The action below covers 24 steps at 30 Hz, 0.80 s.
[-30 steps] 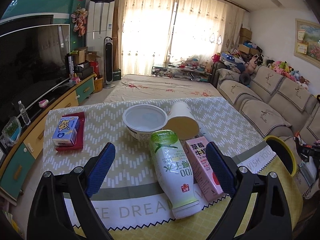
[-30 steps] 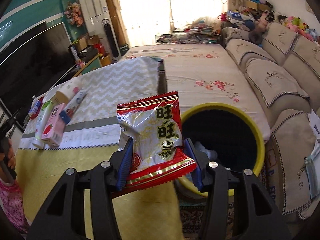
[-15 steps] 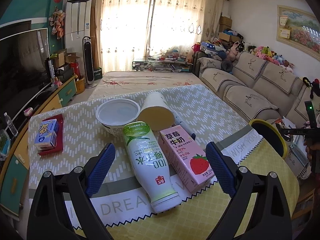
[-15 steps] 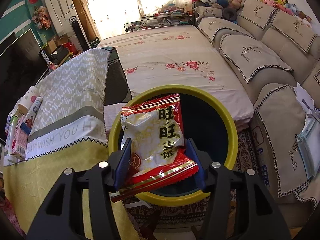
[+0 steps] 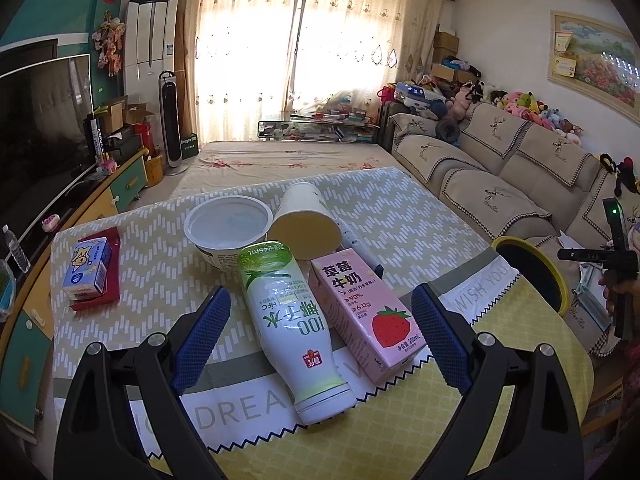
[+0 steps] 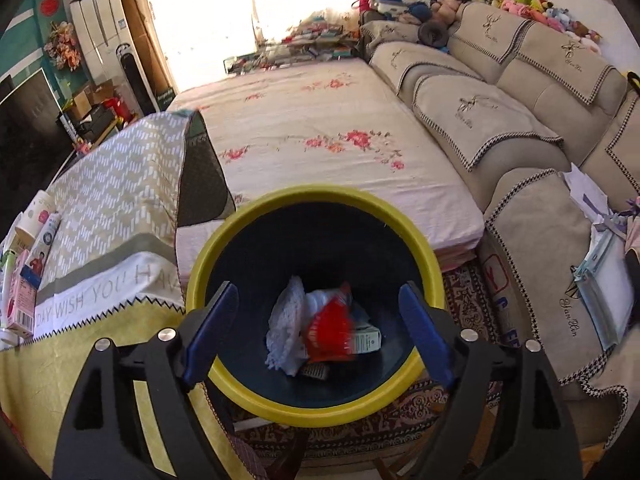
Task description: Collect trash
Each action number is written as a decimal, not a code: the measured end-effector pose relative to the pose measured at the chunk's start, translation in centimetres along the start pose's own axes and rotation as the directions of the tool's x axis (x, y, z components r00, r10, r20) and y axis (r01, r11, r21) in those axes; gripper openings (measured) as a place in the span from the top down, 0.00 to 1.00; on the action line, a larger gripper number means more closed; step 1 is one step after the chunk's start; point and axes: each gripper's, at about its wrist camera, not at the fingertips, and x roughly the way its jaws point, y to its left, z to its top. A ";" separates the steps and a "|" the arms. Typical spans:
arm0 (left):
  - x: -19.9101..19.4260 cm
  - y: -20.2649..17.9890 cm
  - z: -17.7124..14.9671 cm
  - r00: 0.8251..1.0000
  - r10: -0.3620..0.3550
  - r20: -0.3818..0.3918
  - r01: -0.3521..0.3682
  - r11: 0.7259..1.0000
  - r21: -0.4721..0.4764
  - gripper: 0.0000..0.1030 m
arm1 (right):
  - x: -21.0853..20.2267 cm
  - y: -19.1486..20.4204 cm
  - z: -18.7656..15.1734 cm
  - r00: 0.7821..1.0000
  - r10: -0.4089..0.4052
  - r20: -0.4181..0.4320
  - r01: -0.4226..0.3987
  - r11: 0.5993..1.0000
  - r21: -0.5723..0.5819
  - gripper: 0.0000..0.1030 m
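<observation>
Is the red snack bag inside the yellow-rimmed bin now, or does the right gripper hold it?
Inside. The red snack bag is in the bin, blurred, among other trash; the right gripper is open above it.

- The right gripper (image 6: 318,320) hangs over the yellow-rimmed bin (image 6: 256,398), its blue pads (image 6: 210,326) spread wide with nothing between them.
- Inside the bin lie a red snack wrapper (image 6: 330,330) (blurred), white crumpled paper (image 6: 286,326) and a small carton (image 6: 366,340).
- The bin stands beside the table's patterned cloth (image 6: 112,208).
- A pink milk carton (image 6: 18,300) lies at the cloth's left edge.
</observation>
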 end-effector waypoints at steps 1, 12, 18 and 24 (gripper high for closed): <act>0.0 0.0 0.0 1.000 0.000 -0.001 0.000 1.000 0.000 0.12 | -0.6 0.4 0.1 1.000 0.012 0.024 -0.012 1.000 -0.002 0.24; 0.6 1.1 0.0 0.999 0.041 -0.017 -0.042 0.999 -0.025 0.12 | -7.7 11.6 2.8 0.860 0.386 0.334 -0.352 0.922 -0.160 0.17; 2.1 1.8 -0.4 0.995 0.080 -0.060 -0.082 0.996 -0.030 0.12 | -6.5 21.1 3.2 0.806 0.451 0.384 -0.340 0.883 -0.323 0.17; 3.9 1.5 -0.7 0.974 0.168 -0.152 -0.176 0.983 -0.045 0.12 | -4.0 24.2 1.8 0.835 0.444 0.324 -0.318 0.871 -0.373 0.17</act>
